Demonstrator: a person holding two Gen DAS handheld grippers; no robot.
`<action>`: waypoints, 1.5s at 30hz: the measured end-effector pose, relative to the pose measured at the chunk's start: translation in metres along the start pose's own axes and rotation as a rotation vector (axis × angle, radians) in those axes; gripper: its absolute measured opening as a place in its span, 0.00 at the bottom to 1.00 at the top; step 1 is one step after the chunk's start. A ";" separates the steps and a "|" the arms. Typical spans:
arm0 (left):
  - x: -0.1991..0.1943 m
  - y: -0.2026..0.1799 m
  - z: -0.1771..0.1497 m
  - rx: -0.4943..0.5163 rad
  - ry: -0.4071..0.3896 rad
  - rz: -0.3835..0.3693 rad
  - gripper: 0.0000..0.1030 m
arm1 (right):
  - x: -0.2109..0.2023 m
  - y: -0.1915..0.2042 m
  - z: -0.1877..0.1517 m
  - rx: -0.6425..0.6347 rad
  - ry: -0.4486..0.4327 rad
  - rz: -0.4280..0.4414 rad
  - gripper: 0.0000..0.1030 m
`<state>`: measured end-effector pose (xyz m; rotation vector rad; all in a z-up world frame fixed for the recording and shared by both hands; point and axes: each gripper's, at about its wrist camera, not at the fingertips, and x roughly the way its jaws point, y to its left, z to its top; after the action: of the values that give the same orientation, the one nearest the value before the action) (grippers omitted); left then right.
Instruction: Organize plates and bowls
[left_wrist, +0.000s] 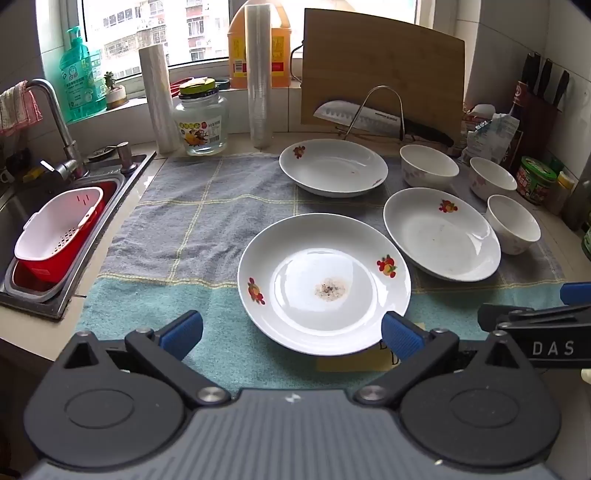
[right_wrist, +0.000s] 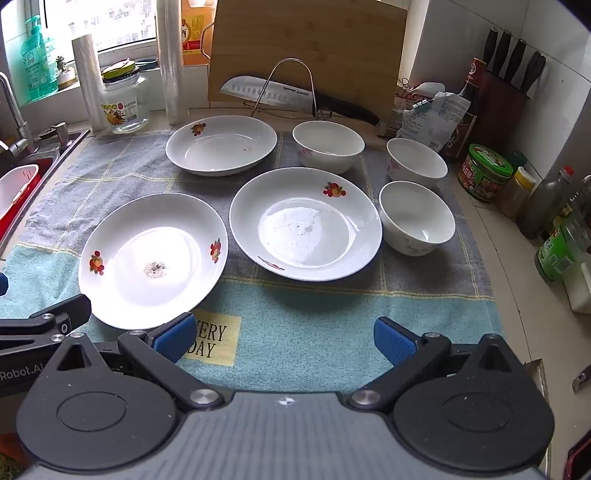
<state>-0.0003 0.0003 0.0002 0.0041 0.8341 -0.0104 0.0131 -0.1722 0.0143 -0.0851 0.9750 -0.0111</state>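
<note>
Three white plates with fruit prints lie on a checked towel (left_wrist: 177, 221): a near plate (left_wrist: 324, 283) (right_wrist: 153, 260) with a brown stain, a right plate (left_wrist: 441, 232) (right_wrist: 305, 223), and a far plate (left_wrist: 333, 167) (right_wrist: 221, 144). Three white bowls stand to their right: far bowl (left_wrist: 429, 165) (right_wrist: 328, 146), middle bowl (left_wrist: 493, 178) (right_wrist: 416, 164), near bowl (left_wrist: 512, 223) (right_wrist: 416, 218). My left gripper (left_wrist: 291, 334) is open, just short of the near plate's front rim. My right gripper (right_wrist: 284, 341) is open over bare towel, in front of the right plate.
A sink (left_wrist: 55, 229) with a red-and-white strainer basket (left_wrist: 55, 229) lies to the left. A cutting board (left_wrist: 380, 74), a knife (left_wrist: 362, 116) on a wire rack, a glass jar (left_wrist: 201, 122), rolls, bottles and a knife block (right_wrist: 506, 88) crowd the back and right edges.
</note>
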 end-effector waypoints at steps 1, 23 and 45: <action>0.000 0.000 0.000 0.002 0.003 0.005 0.99 | 0.000 0.000 0.000 0.003 -0.002 0.007 1.00; 0.001 -0.004 0.000 -0.002 0.011 -0.004 0.99 | -0.003 -0.001 0.001 0.001 -0.007 -0.013 1.00; -0.002 -0.010 0.000 -0.005 0.010 -0.007 0.99 | -0.006 -0.005 0.002 -0.002 -0.008 -0.025 1.00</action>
<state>-0.0022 -0.0097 0.0018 -0.0035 0.8439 -0.0143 0.0114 -0.1766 0.0211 -0.0989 0.9655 -0.0331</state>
